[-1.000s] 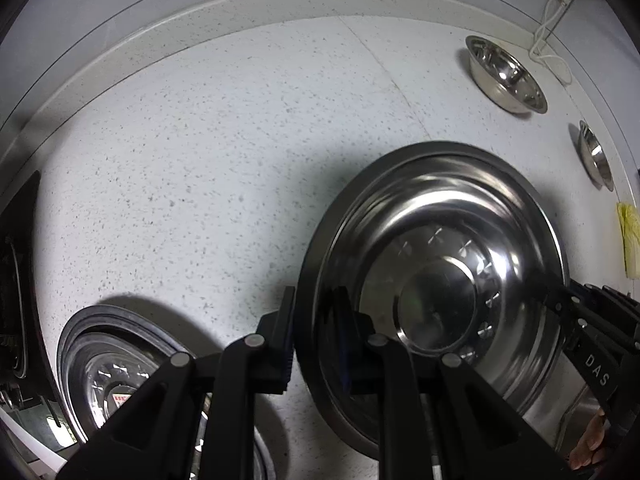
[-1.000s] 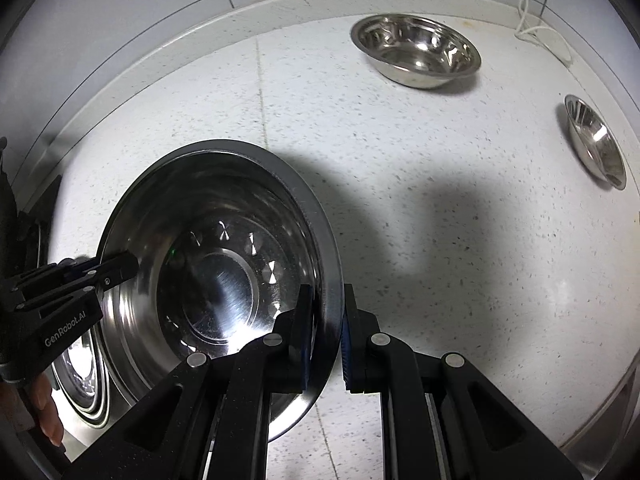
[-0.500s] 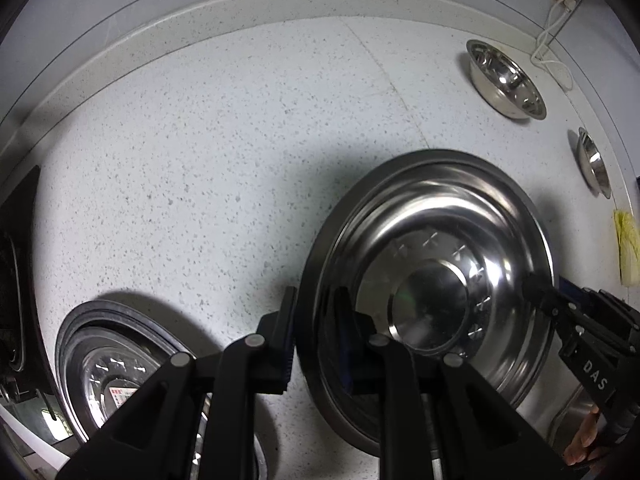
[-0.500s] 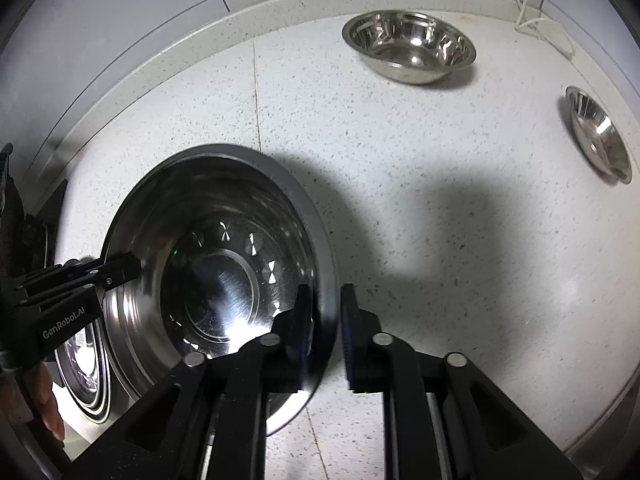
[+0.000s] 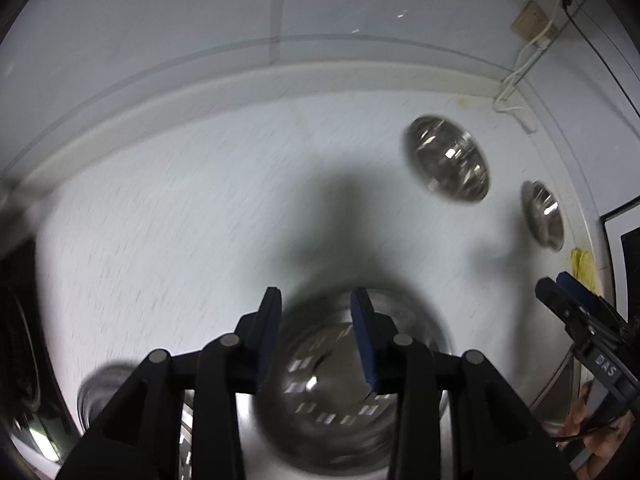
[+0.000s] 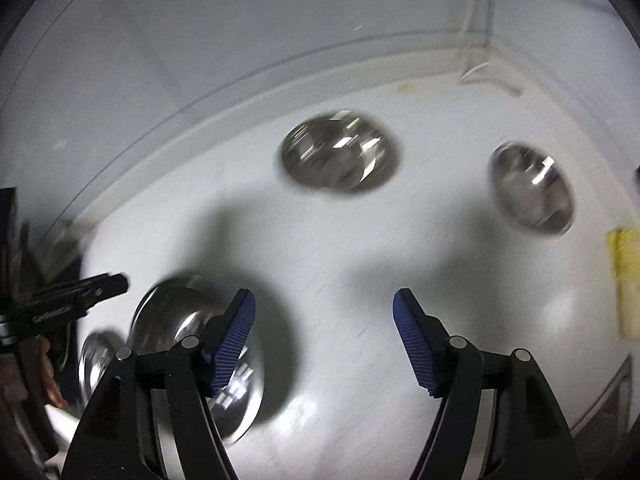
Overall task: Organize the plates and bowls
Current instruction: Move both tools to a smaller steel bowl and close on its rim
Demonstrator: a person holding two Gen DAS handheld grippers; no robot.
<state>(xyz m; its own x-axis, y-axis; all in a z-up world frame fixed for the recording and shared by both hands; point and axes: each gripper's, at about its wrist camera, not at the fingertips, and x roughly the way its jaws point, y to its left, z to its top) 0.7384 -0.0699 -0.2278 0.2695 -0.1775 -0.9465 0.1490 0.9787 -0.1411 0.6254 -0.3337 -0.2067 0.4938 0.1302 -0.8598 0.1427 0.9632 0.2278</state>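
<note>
2 small steel bowls point(image 6: 340, 152) and 2 large plates point(image 6: 192, 344) on 1 counter point(image 6: 360, 248).

Silver steel plate point(image 5: 340, 412) at 6 o'clock; silver bowls point(image 5: 448, 160) at 2 o'clock; white speckled counter point(image 5: 180, 220); yellow cloth point(image 6: 626, 280) at 3 o'clock.

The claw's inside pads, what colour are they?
Dark blue with fine ridges on the pads, seen best from the right wrist.

Motion blur, both wrist views.
Big bowl point(image 5: 340, 392) smeared, half hidden behind left tongs point(image 5: 316, 332), rim cut off at the bottom edge. Second dish point(image 5: 108, 396) lower left unreadable. Far bowls point(image 6: 340, 152) streaked; counter point(image 6: 360, 248) speckle smeared into lines.
</note>
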